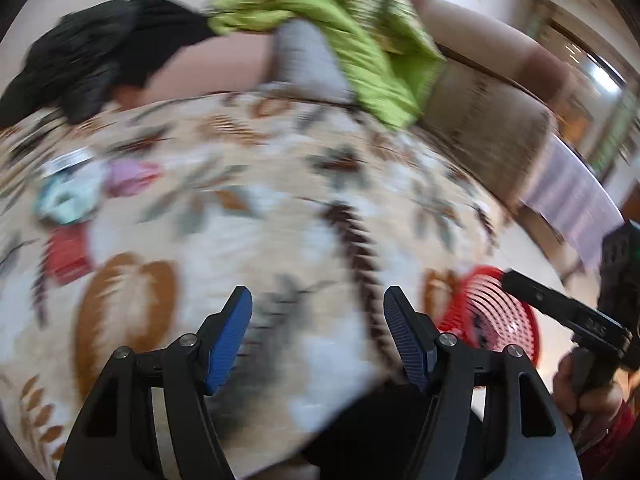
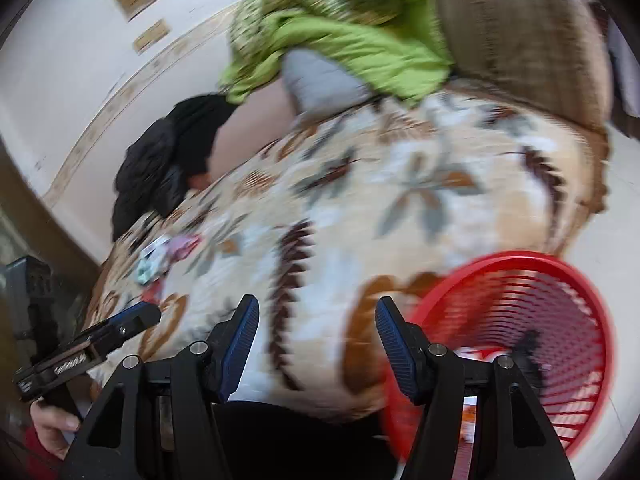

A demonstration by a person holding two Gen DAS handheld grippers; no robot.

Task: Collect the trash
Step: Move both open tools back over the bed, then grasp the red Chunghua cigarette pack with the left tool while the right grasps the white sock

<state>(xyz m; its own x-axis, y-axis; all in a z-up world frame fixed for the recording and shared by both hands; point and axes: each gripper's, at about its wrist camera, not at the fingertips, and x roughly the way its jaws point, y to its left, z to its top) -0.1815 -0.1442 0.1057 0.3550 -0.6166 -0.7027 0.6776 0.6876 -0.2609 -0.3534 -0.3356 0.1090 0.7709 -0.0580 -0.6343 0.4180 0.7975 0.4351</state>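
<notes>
Both views are blurred, so I can tell only the larger things. My left gripper (image 1: 318, 312) is released: its blue pads (image 1: 228, 340) stand apart and nothing is between them, only the bed cover (image 1: 280, 184) with its leaf pattern below. My right gripper (image 2: 318, 320) is released in the same way, with empty space between its pads (image 2: 240, 344), and it hangs over the near edge of the bed. The trash (image 1: 80, 196) lies in a small group far to the left on the cover: something silver, something pale blue, something pink and a red piece (image 1: 68, 252); I cannot tell what each one is. In the right wrist view the same group (image 2: 160, 260) is small, just beyond the tip of the left gripper. The red basket (image 2: 520, 352) stands at the near right, beside the bed, and a few scraps seem to lie in its bottom. At the far side of the bed I see a green cloth (image 1: 340, 32), a grey pillow (image 1: 304, 60) under it, and a black garment (image 1: 100, 48) to the left.
</notes>
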